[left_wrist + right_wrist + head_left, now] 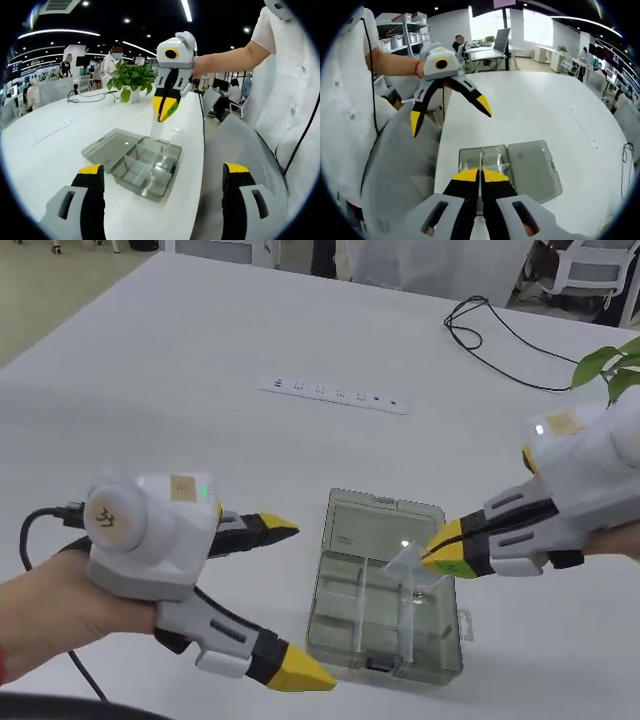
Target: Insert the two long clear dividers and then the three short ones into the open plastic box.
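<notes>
In the right gripper view, the right hand-held gripper (480, 173) covers the near wall of the box (468, 160). The clear divider (480, 161) between its tips shows edge-on, outline unclear. The plant (605, 365) at the right edge of the tabletop (200, 340) is cut off.

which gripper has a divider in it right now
The right gripper, above the box: its fingers are shut on a clear divider. The left gripper beside the box has its fingers spread wide and empty.

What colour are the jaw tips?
Yellow, on black jaws; clearest on the left gripper in the head view.
</notes>
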`<state>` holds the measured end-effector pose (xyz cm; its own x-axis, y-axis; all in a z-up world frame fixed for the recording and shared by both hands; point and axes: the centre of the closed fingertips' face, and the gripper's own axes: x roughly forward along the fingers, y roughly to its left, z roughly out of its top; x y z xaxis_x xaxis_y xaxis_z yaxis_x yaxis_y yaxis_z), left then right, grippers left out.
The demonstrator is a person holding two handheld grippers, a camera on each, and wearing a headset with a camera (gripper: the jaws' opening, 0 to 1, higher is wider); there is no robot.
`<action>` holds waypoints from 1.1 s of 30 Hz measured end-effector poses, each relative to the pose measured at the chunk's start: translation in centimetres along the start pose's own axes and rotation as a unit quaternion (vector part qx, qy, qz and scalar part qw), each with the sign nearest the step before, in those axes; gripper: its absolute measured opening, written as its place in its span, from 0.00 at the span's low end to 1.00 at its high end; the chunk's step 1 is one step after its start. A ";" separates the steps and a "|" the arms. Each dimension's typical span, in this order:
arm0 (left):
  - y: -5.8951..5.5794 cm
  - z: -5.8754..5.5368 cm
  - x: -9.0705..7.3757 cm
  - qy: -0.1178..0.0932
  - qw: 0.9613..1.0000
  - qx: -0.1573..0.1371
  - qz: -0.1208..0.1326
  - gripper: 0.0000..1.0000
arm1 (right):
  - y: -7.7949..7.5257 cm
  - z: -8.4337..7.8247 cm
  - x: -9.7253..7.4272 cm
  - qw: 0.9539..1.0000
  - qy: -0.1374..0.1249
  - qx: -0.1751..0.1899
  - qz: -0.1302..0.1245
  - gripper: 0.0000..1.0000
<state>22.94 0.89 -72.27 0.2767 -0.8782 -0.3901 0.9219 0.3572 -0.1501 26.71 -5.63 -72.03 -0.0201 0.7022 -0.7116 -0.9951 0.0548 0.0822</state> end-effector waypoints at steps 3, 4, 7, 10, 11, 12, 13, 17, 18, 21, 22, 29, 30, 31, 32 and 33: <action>0.1 -0.2 0.0 0.000 1.000 -0.004 0.001 1.00 | -0.4 -1.0 0.8 1.000 0.001 0.001 -0.003 0.03; 0.2 -0.2 -0.1 -0.001 1.000 -0.005 0.003 1.00 | -0.5 -1.1 1.1 1.000 -0.002 0.001 -0.005 0.03; 0.3 -0.2 -0.1 -0.002 1.000 -0.008 0.004 1.00 | -0.6 -1.3 1.5 1.000 -0.002 0.006 -0.006 0.03; 0.2 -0.2 -0.1 -0.004 1.000 -0.011 0.005 1.00 | -1.0 -2.2 2.1 1.000 0.003 0.007 -0.006 0.03; 0.2 -0.2 -0.1 -0.005 1.000 -0.011 0.005 1.00 | -1.0 -2.2 2.1 1.000 0.003 0.008 -0.005 0.03; 0.2 -0.2 -0.1 -0.006 1.000 -0.013 0.006 1.00 | -0.9 -2.2 2.1 1.000 0.004 0.008 -0.005 0.03; 0.2 -0.2 -0.1 -0.007 1.000 -0.014 0.006 1.00 | -0.9 -2.3 2.2 1.000 0.005 0.008 -0.005 0.03; 0.2 -0.2 0.0 -0.010 1.000 -0.019 0.005 1.00 | -0.8 -2.4 2.3 1.000 0.008 0.007 -0.005 0.03; 0.1 -0.2 0.0 -0.010 1.000 -0.018 0.005 1.00 | -0.8 -2.3 2.3 1.000 0.009 0.007 -0.005 0.03; 0.2 -0.2 0.0 -0.011 1.000 -0.020 0.005 1.00 | -0.8 -2.4 2.4 1.000 0.011 0.003 -0.006 0.03; 0.2 -0.2 0.0 -0.011 1.000 -0.021 0.005 1.00 | -0.8 -2.4 2.4 1.000 0.010 0.004 -0.005 0.03; 0.2 -0.5 0.0 -0.009 1.000 -0.023 0.005 1.00 | -0.7 -2.5 2.8 1.000 0.011 -0.011 -0.003 0.02; 0.2 -0.5 0.0 -0.009 1.000 -0.024 0.005 1.00 | -0.7 -2.6 2.9 1.000 0.012 -0.013 -0.004 0.02; 0.2 -0.5 0.0 -0.010 1.000 -0.024 0.005 1.00 | -1.0 -2.8 2.9 1.000 0.014 -0.016 -0.004 0.02; 0.2 -0.5 0.0 -0.010 1.000 -0.025 0.005 1.00 | -0.9 -2.7 2.9 1.000 0.012 -0.020 -0.002 0.02; 0.2 -0.5 0.0 -0.010 1.000 -0.025 0.004 1.00 | -0.9 -2.7 3.0 1.000 0.014 -0.027 -0.002 0.02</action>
<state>23.03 1.08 -72.74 0.2907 -0.8810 -0.3733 0.9051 0.3797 -0.1913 27.30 -5.52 -76.11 -0.0176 0.6823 -0.7309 -0.9990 0.0189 0.0416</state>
